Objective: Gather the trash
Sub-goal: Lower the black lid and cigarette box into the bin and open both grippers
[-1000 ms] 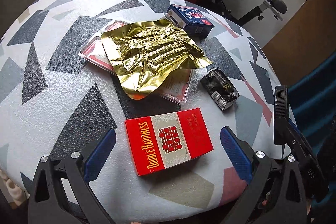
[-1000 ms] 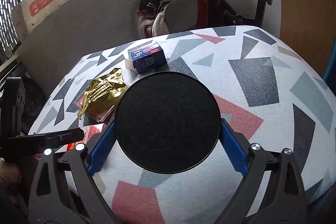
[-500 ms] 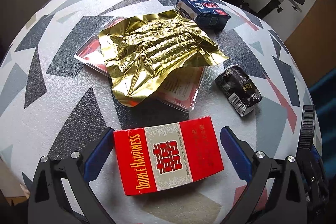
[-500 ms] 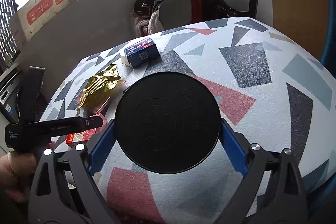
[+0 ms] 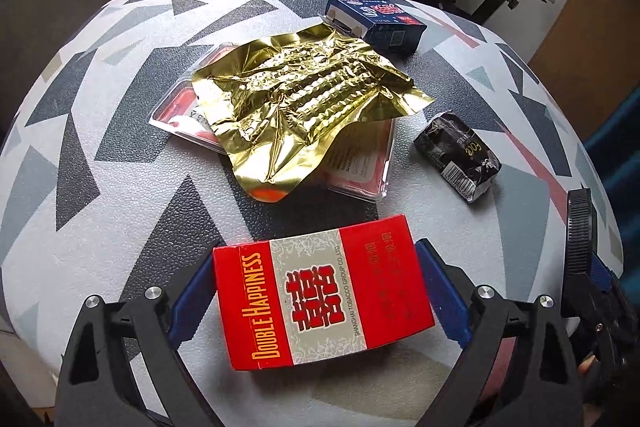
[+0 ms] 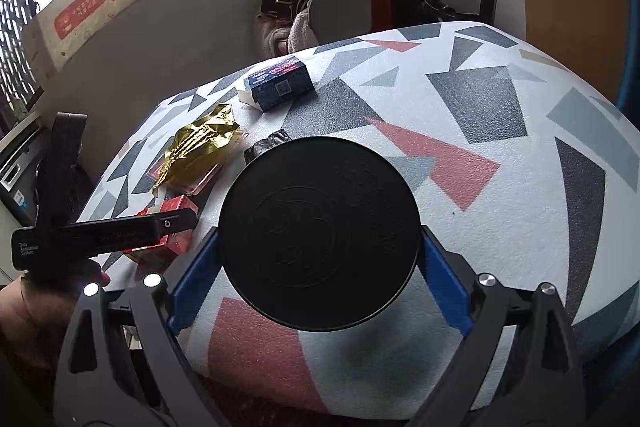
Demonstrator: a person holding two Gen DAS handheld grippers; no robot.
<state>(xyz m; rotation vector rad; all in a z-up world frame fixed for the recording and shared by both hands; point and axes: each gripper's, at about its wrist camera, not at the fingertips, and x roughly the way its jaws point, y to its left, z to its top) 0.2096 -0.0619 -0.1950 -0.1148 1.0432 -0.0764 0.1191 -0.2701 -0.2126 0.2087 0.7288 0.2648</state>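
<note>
Fingers [image 5: 192,291] partly behind red box [image 5: 320,295]

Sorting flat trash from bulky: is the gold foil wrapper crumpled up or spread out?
Spread out: the gold foil wrapper lies open as a wrinkled sheet over the clear plastic tray.

Cigarette carton [image 5: 322,297] is placed nearest on the table [image 5: 100,155], between the fingers of the left gripper [image 5: 320,287]. Behind it a foil wrapper [image 5: 304,99] is laid on a plastic tray [image 5: 360,167]; a small packet [image 5: 460,155] is set right of the tray, a box [image 5: 376,21] farthest back. A disc [image 6: 320,231] is held between the fingers of the right gripper [image 6: 320,283]
</note>
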